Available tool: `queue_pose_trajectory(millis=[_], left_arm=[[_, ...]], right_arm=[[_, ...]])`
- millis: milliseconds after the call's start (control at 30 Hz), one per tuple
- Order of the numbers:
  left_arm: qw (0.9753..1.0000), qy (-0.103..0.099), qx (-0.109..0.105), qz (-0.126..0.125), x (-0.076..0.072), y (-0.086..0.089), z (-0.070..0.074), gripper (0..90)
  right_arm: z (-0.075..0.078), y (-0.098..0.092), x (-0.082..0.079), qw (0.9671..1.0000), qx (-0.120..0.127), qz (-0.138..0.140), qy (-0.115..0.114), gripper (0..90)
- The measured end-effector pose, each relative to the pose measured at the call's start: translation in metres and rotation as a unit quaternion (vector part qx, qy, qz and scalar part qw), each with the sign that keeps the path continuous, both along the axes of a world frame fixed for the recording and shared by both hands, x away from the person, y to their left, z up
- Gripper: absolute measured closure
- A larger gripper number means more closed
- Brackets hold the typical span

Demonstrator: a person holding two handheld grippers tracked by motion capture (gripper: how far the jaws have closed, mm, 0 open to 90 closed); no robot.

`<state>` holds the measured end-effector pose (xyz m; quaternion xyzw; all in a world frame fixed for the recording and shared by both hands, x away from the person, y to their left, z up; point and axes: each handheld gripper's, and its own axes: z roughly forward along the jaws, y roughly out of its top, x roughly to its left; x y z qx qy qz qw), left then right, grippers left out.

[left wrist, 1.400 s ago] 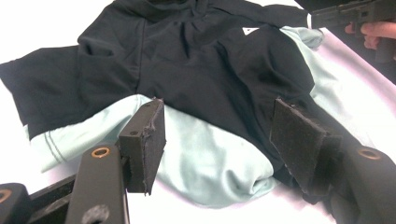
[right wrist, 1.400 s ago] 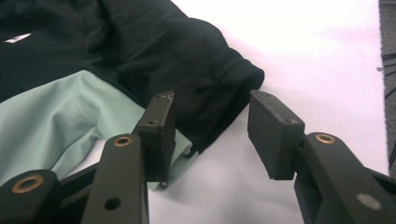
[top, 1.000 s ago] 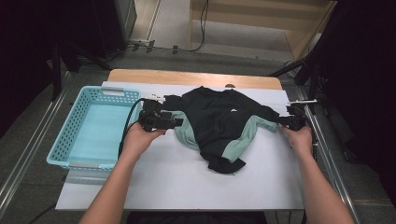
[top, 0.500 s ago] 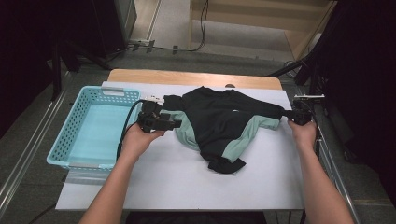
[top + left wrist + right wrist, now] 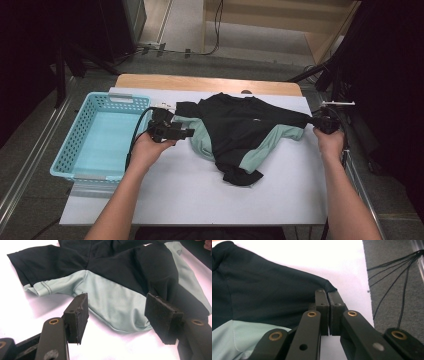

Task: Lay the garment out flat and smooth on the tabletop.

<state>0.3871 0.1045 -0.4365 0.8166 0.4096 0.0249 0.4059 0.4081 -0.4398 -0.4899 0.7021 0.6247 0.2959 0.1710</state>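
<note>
- On the white tabletop (image 5: pixel 190 195), a black and pale green shirt (image 5: pixel 240 132) is lying crumpled near the middle, with one sleeve stretching toward the right edge.
- At the left of the high view, the left hand-held gripper (image 5: pixel 187 133) is resting just beside the shirt's pale green panel; its jaws are standing wide apart, gripping nothing.
- From the left gripper view, the two black pads (image 5: pixel 81 317) are framing the rounded green fold of the shirt (image 5: pixel 112 307), and no contact with it is showing.
- At the right edge, the right hand-held gripper (image 5: pixel 316 120) is pinching the tip of the black sleeve (image 5: pixel 322 283), its jaws pressing together on the fabric.
- Left of the shirt, a light blue basket (image 5: pixel 65 155) is sitting on the tabletop, apart from the cloth.
- Beyond the tabletop's right edge, thin black cables (image 5: pixel 397 275) are trailing across a grey floor (image 5: pixel 392 255).
</note>
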Motion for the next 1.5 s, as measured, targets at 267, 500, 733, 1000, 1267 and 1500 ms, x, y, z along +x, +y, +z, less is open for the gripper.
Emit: queue_pose_trajectory(millis=[267, 500, 733, 1000, 1267, 1500], left_arm=[[1.0, 0.006, 0.002, 0.006, 0.003, 0.001, -0.001, 36.7], [0.9999, 0.009, 0.005, 0.008, 0.007, -0.002, -0.001, 36.0], [0.9999, 0.012, 0.003, 0.005, 0.013, -0.007, -0.001, 36.0], [0.9999, 0.01, 0.002, 0.001, 0.021, -0.012, 0.001, 36.0], [0.9998, 0.006, 0.0, 0.017, 0.033, -0.01, 0.001, 36.1], [0.9998, 0.008, 0.004, 0.017, 0.034, -0.011, -0.002, 36.0]], right_arm=[[0.0, 0.002, -0.003, 0.9997, 0.025, 0.005, 0.0, 67.0], [0.006, 0.0, -0.013, 0.9982, 0.052, 0.029, -0.007, 58.0], [0.009, 0.006, -0.02, 0.9974, 0.042, 0.057, -0.011, 50.2], [0.004, 0.015, -0.028, 0.9961, 0.03, 0.083, 0.005, 50.0], [-0.005, 0.022, -0.03, 0.9954, 0.022, 0.092, 0.02, 55.3], [-0.014, 0.029, -0.028, 0.9941, 0.008, 0.1, 0.042, 67.7]])
